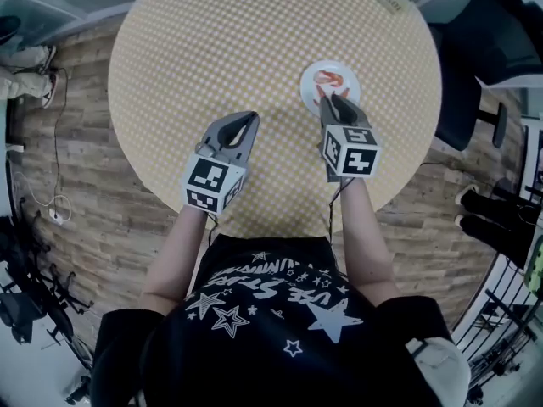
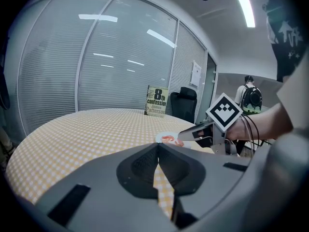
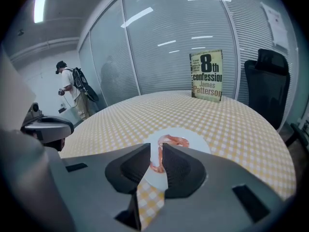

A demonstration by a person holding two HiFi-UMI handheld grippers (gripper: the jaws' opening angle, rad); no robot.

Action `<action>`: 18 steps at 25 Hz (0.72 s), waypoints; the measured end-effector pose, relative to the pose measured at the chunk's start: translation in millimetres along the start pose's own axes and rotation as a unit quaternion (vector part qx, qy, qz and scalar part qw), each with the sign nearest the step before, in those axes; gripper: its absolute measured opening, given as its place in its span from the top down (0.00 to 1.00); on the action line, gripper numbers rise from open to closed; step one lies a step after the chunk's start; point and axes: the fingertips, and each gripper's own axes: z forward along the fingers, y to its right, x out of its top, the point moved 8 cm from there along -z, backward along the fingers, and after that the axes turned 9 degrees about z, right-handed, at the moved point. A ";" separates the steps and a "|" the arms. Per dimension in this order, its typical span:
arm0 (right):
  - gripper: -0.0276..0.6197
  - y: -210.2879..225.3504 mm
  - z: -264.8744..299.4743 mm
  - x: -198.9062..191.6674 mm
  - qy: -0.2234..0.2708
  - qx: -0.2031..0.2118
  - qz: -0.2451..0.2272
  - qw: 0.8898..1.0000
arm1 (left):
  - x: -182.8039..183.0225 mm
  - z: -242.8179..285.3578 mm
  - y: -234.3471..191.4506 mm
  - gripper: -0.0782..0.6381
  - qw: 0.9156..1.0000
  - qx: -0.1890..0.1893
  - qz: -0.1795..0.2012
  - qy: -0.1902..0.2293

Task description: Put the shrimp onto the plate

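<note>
Shrimp: a curled orange-pink shrimp (image 1: pixel 331 80) lies on the small round white plate (image 1: pixel 349 70), near its middle. In the right gripper view the shrimp (image 3: pixel 170 140) shows just past the jaw tips, with a thin end of it seen through the gap between them.
Plate: it rests on the right half of the round table with the yellow-and-white checked cloth (image 1: pixel 254 41), well in from the edge.
Right gripper: the grey two-jaw right gripper (image 1: pixel 333 98) points at the plate, its tips over the near rim. Its jaws stand a narrow way apart. The shrimp strand is thinner than the gap and bare plate shows beside it, so the gripper reads as released, not clenched.
Left gripper: the grey left gripper (image 1: pixel 249 119) hangs over bare cloth to the left of the plate, well apart from it. In its own view (image 2: pixel 158 146) the jaw tips meet, clenched on nothing, and checked cloth shows below them.
Marker cubes: a black-and-white cube sits on each gripper, left (image 1: pixel 215 185) and right (image 1: pixel 349 151).
Book: a paperback with "8th confession" on its cover (image 3: pixel 206 75) stands upright at the table's far edge.
Chair: a black office chair (image 3: pixel 268 81) stands just beyond the table, beside the book.
Background: a person with a backpack (image 3: pixel 72 88) stands far off by the glass wall.
</note>
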 end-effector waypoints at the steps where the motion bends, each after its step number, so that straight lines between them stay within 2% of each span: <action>1: 0.85 -3.6 -5.4 -0.7 0.005 -0.002 0.000 1.000 | -0.7 -6.4 0.8 0.88 1.000 0.001 -0.001 0.002; 18: 0.85 -52.2 -116.4 -34.8 0.069 -0.027 0.009 0.997 | -1.9 -98.2 37.2 0.88 0.998 -0.012 0.023 0.048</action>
